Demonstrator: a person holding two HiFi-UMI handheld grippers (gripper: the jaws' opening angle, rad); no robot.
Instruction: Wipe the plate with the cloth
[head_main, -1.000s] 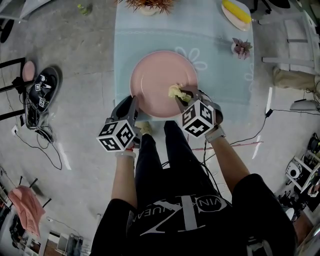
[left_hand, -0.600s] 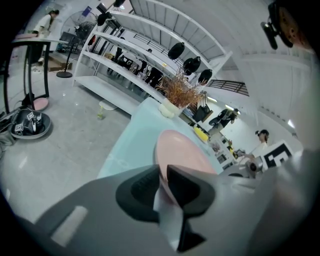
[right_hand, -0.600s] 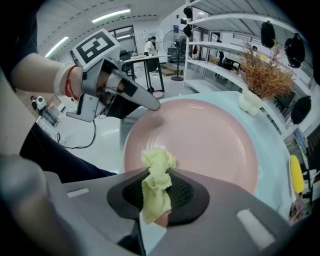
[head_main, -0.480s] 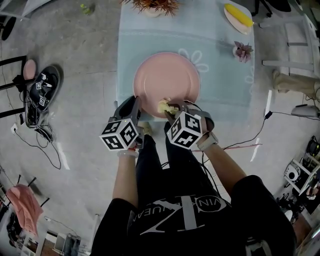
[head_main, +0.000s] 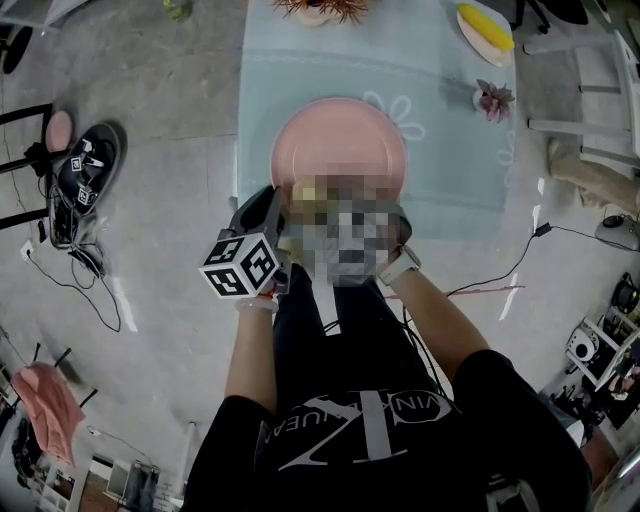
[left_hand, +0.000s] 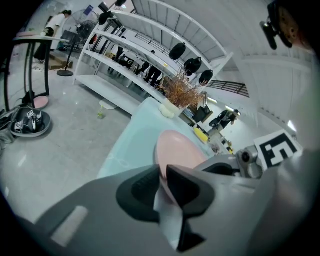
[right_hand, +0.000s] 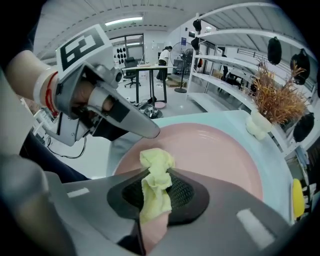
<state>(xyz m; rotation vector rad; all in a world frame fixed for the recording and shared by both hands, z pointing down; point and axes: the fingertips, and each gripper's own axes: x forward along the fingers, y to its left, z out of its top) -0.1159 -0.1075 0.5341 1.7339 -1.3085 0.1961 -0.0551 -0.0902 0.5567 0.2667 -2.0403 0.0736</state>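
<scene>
Person stands at the near edge of a table (head_main: 440, 140) with a pale blue top, a gripper in each hand. Pink plate (head_main: 340, 140) lies on the table by its near edge, toward the left side. Left gripper (left_hand: 162, 171): jaws pressed together on the plate's near rim, with the pink edge running up between the two pads. Its marker cube (head_main: 240, 265) sits off the table edge, over the floor (head_main: 160, 120). Right gripper (right_hand: 156, 187): jaws pinching a yellow cloth (right_hand: 156, 162). The fabric is bunched into a wad that sticks out past the tips, and a strip of it trails back between the pads. The wad is over the near part of the plate, just beside the left gripper's tip. It looks to be against the plate surface, though contact is not certain. In the head view only a scrap of yellow shows at the plate's near rim. Elsewhere on the table, well apart from the plate: a small dish (head_main: 487, 28) with something yellow on it at the far right corner, a small potted plant (head_main: 493, 99) nearer on the right, and a spray of dried stems (right_hand: 277, 97) at the far edge. Floor is grey concrete, with cables on both sides of the person. White shelving (left_hand: 150, 50) shows behind the table in both gripper views.
</scene>
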